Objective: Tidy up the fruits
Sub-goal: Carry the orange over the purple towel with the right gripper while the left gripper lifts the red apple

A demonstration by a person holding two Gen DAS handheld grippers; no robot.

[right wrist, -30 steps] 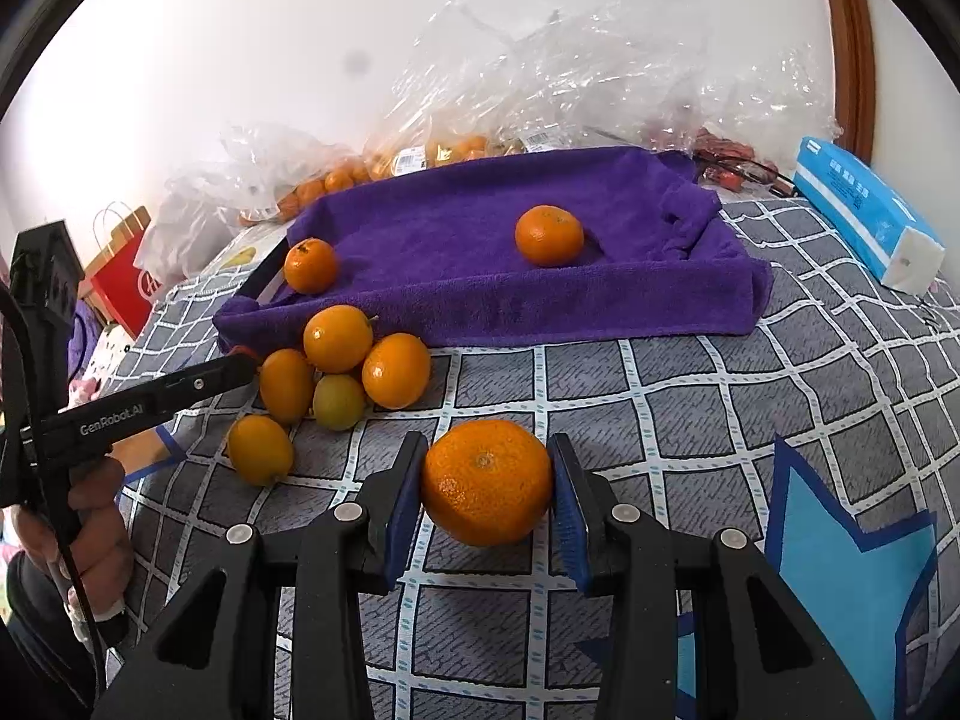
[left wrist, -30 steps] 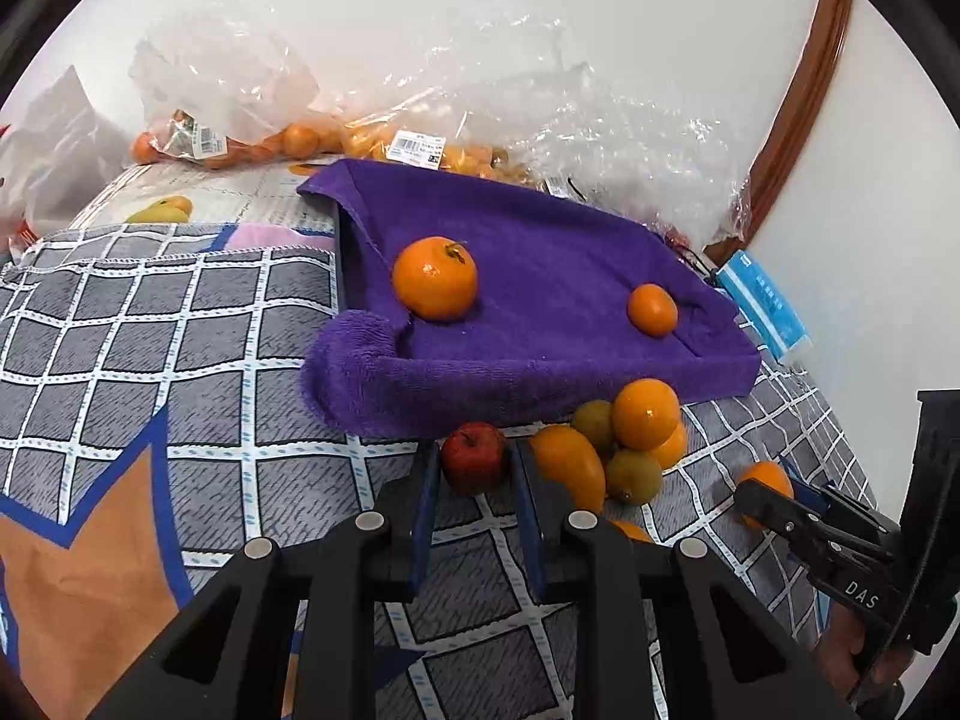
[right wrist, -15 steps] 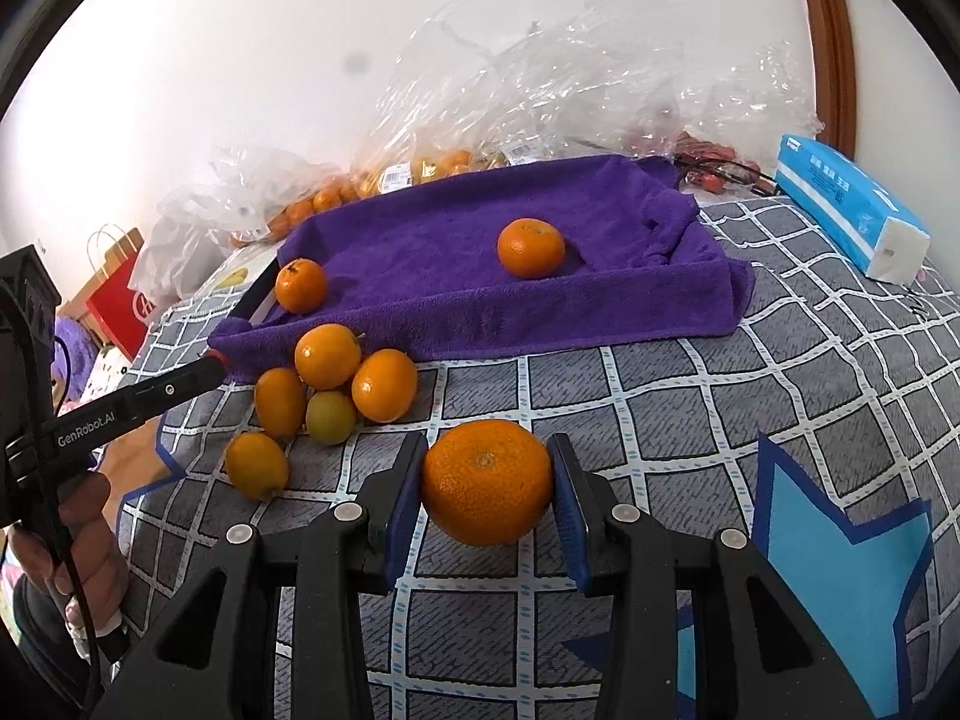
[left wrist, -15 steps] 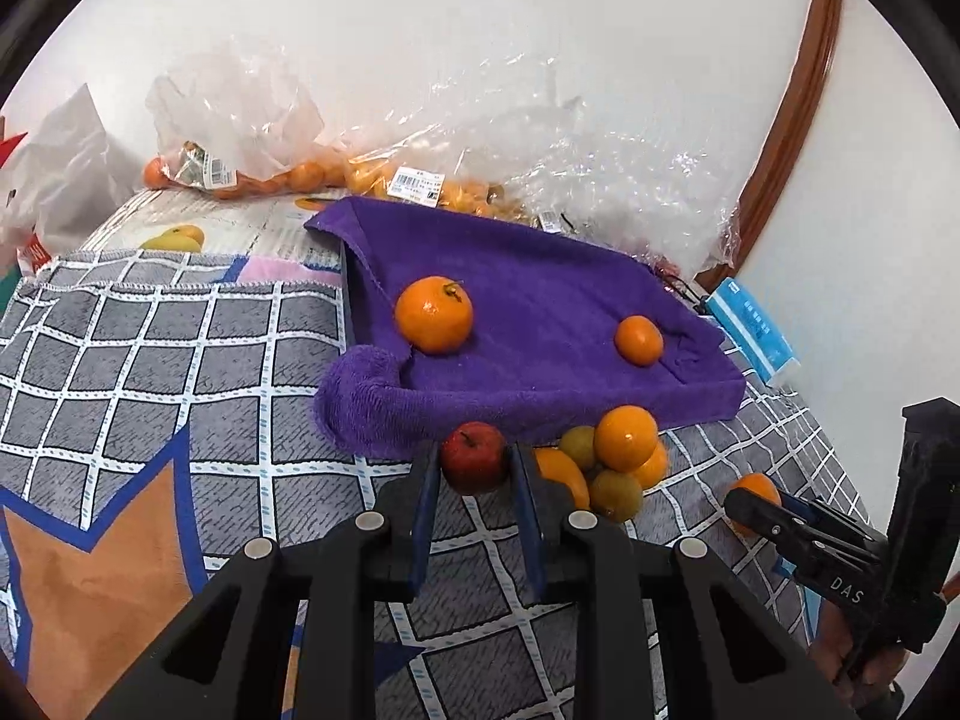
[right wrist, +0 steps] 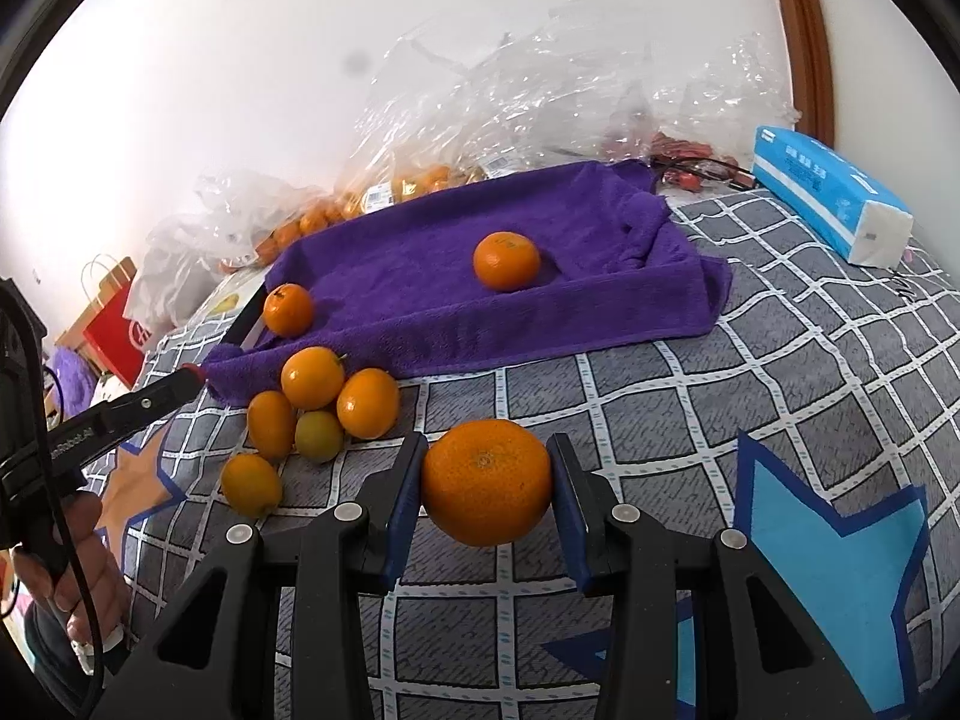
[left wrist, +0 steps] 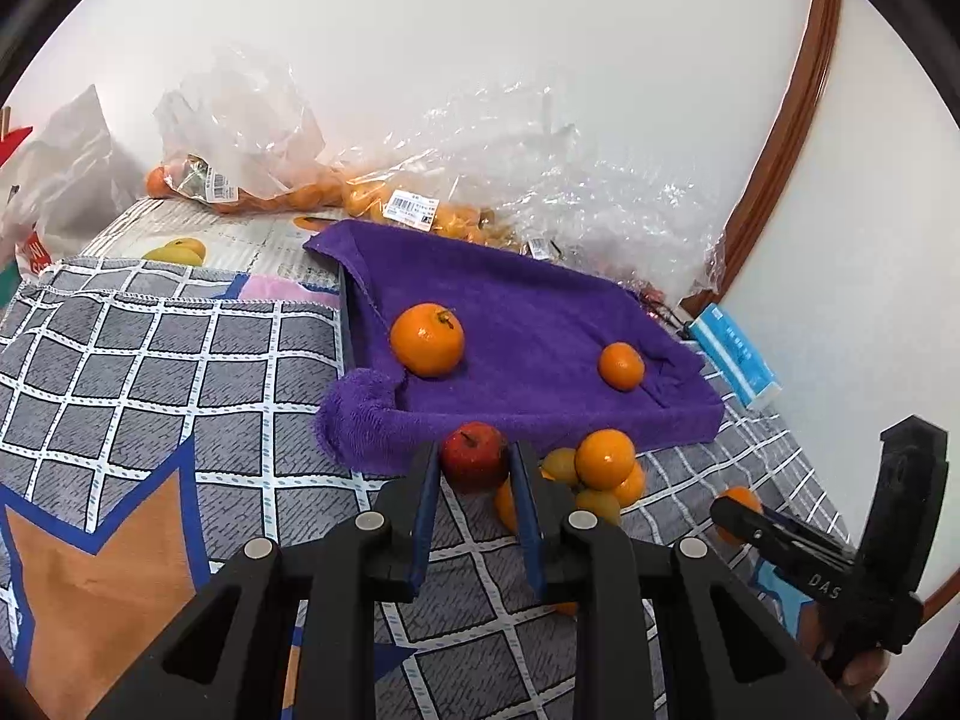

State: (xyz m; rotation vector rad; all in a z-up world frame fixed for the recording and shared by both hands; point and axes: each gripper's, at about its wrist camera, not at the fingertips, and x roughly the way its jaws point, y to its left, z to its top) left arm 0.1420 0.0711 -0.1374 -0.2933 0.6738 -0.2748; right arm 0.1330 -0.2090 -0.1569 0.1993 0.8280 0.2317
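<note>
My left gripper (left wrist: 474, 468) is shut on a small red apple (left wrist: 474, 456), held above the checked cloth just in front of the purple towel (left wrist: 528, 312). My right gripper (right wrist: 487, 489) is shut on a large orange (right wrist: 486, 489), held above the cloth. Two oranges lie on the towel, one at its left (right wrist: 288, 309) and one in the middle (right wrist: 506, 260). A pile of several small oranges and a greenish fruit (right wrist: 318, 405) sits in front of the towel's left corner. The left gripper also shows in the right wrist view (right wrist: 189, 373).
Clear plastic bags with more oranges (left wrist: 312, 192) lie along the wall behind the towel. A blue tissue pack (right wrist: 831, 204) lies at the right. A red paper bag (right wrist: 114, 330) stands at the far left. The checked cloth (right wrist: 750, 372) covers the surface.
Both grippers have risen with their fruit; the towel and the pile now look lower and farther in both views.
</note>
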